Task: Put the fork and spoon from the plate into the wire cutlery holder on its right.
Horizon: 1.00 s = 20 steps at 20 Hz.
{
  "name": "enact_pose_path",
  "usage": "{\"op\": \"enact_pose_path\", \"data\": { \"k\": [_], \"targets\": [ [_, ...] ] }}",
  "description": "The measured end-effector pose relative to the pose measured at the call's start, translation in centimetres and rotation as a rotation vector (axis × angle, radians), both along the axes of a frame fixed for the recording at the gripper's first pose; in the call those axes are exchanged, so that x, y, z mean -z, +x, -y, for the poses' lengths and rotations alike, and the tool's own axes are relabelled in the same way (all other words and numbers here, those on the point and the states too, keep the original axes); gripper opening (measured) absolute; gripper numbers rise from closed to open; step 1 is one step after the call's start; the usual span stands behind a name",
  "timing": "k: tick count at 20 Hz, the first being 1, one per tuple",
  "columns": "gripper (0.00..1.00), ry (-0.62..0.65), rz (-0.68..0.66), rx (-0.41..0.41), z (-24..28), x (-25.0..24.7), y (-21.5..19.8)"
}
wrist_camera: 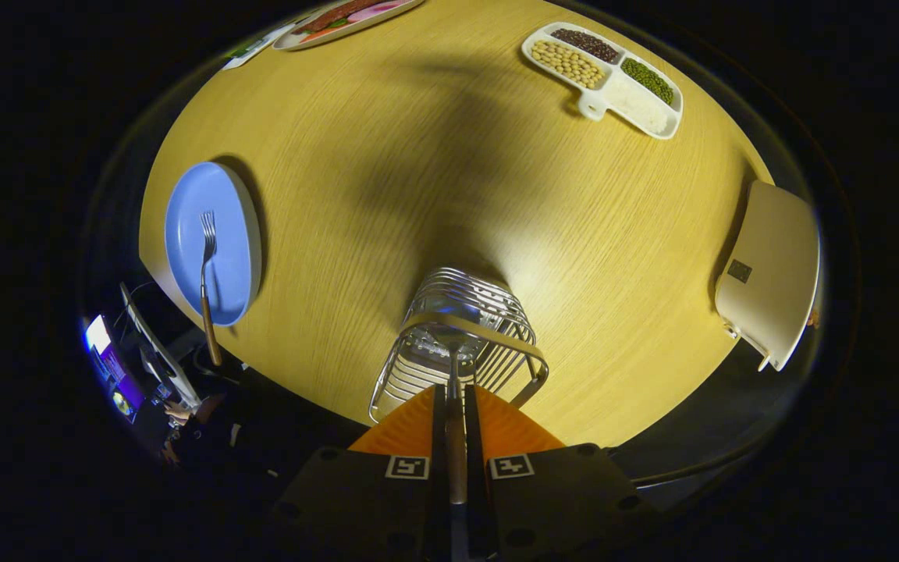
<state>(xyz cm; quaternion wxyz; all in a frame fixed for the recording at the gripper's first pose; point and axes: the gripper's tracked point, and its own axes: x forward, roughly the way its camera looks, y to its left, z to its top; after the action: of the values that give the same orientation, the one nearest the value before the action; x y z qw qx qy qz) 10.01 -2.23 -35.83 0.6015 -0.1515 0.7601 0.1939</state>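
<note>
My gripper [456,402] hangs right above the wire cutlery holder [457,343], its two orange fingers [410,428] shut on the wooden handle of the spoon [456,437]. The spoon points down into the holder, and its bowl end is lost among the wires. To the left, on the wooden table, lies the blue plate [184,234]. The fork [206,281] rests on the plate with its tines away from me and its wooden handle sticking out over the plate's near rim and the table edge.
A white divided dish [613,94] with beans and grains stands at the far right of the table [434,156]. A cream board-like object [773,265] lies at the right edge. A tray with food [340,17] sits at the far left. A person's hand [176,410] shows below the plate.
</note>
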Motion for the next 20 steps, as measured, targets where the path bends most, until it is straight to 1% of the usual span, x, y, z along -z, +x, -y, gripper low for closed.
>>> {"op": "enact_pose_path", "data": {
  "k": [3,6,8,10,11,13,16,18,20],
  "targets": [
    [0.14,0.078,0.091,0.034,-1.1,-1.3,0.5],
    [0.19,0.175,0.209,0.072,-2.6,-3.5,1.0],
    [0.26,0.241,0.293,0.068,-4.1,-5.1,1.0],
    [0.3,0.29,0.354,0.047,-5.8,-6.5,0.0],
    [0.3,0.311,0.375,0.041,-6.8,-7.0,-0.5],
    [0.29,0.387,0.38,0.06,-10.2,-7.9,-2.2],
    [0.29,0.501,0.346,0.096,-16.2,-8.6,-5.1],
    [0.29,0.532,0.327,0.097,-19.7,-7.4,-6.5],
    [0.29,0.526,0.318,0.104,-22.6,-5.5,-7.3]
  ]
}}
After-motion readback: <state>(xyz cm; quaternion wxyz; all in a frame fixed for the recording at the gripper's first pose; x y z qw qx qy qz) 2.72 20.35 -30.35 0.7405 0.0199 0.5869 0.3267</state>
